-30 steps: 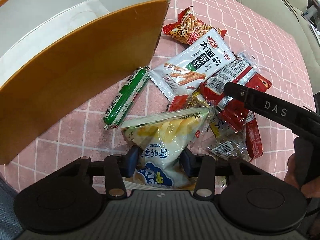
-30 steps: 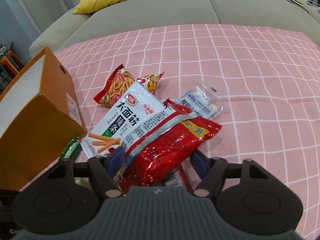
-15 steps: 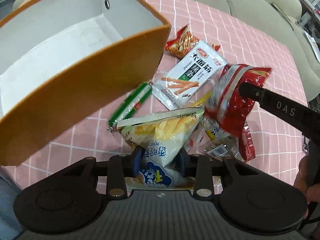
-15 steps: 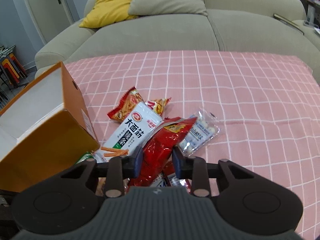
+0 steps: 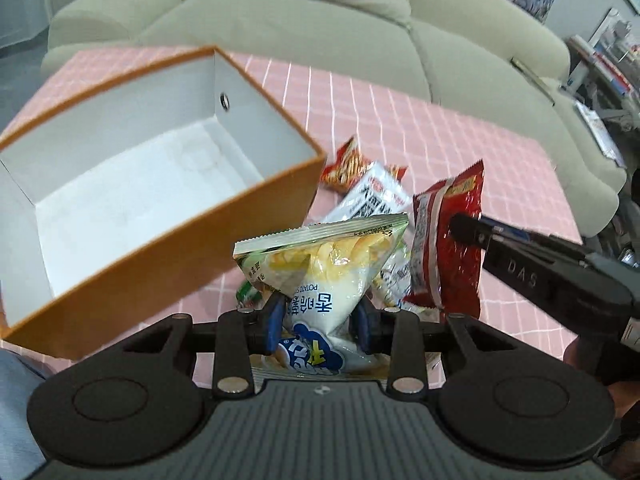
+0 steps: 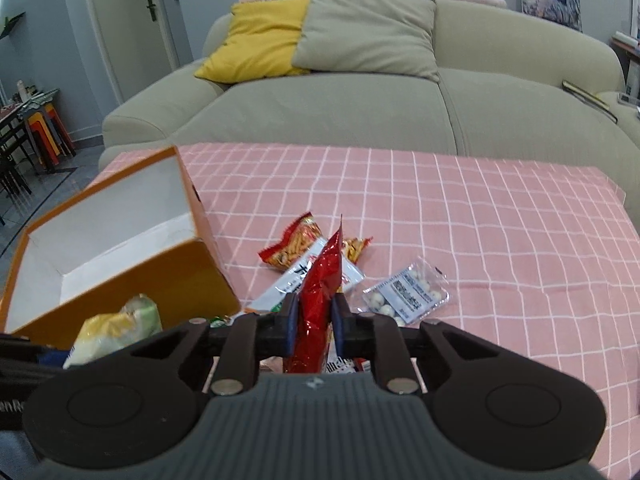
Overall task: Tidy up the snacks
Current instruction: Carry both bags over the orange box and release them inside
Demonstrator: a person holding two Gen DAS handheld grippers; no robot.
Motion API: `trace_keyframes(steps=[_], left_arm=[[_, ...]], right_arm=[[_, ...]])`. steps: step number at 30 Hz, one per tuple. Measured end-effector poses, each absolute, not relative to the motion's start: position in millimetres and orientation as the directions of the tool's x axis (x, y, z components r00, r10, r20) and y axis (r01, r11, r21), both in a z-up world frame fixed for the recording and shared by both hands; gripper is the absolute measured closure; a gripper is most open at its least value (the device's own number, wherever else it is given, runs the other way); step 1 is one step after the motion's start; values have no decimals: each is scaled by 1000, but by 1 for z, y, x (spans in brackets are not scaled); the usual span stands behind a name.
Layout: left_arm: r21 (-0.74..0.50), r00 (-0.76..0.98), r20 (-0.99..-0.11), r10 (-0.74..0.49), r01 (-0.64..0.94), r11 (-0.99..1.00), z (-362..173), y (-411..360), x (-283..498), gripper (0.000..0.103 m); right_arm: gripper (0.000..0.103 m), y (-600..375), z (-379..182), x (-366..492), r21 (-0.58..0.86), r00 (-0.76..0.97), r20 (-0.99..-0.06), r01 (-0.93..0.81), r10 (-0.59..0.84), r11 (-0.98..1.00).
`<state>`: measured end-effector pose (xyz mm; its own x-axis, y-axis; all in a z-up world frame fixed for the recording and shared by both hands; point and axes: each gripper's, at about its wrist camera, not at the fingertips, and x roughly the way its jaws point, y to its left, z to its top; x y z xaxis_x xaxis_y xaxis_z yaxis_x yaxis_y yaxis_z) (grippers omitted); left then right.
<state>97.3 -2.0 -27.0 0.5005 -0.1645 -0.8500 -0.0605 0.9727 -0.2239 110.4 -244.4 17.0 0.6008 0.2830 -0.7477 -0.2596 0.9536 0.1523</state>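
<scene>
1. The left gripper (image 5: 320,320) is pinching the lower part of a puffy potato chip bag (image 5: 324,272) between partly closed jaws, with the bag's sealed top standing up ahead of the fingers. The air-filled film is giving the pads little to bite on, so a jolt could be enough for the bag to squirt out and drop short of the orange box (image 5: 168,216) lying ahead and to the left of this gripper.

2. The right gripper (image 6: 314,326) is clamping a red snack packet (image 6: 320,288) with its jaws nearly together, the film crumpled edge-on between the pads and pointing up ahead of them. The thin glossy foil could be sliding or tearing under such a tight squeeze.

3. In the left wrist view the red packet and the right gripper's finger are hanging just to the right of the chip bag. With both hands heading for one box, the packs could be colliding at the opening.

4. The box is sitting empty, its near wall between the left gripper and its floor. A low approach could be catching a dangling bag on the rim (image 5: 256,188) or shoving the light box across the pink checked cloth (image 6: 460,216).

5. The loose snacks are lying below and just beyond both grippers; a trailing packet could be dragging them about.
</scene>
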Motion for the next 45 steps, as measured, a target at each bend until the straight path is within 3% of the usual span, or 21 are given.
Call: trace_keyframes(steps=[13,21,28,35,45], left_arm=[[-219,627,-768,-131,-64,974,15,24,78,63],[-157,688,-725,-24,-132,979,41,63,73,63],[-61,662,-744,90,-202,977,45,98,84,63],[59,573,-804,160,-191,980,21,114,109,63],[135,429,-888,168,-107,985,-36,128,133,63]], right_arm=[[89,-229,75,76,176,649,-654,-371,390,912],[89,-188,113,71,179,648,-578,-494,497,851],[89,-133,130,82,174,603,-544,-599,583,781],[89,-77,118,116,204,509,-580,-665,636,718],[89,-26,67,152,242,382,-689,-680,616,692]])
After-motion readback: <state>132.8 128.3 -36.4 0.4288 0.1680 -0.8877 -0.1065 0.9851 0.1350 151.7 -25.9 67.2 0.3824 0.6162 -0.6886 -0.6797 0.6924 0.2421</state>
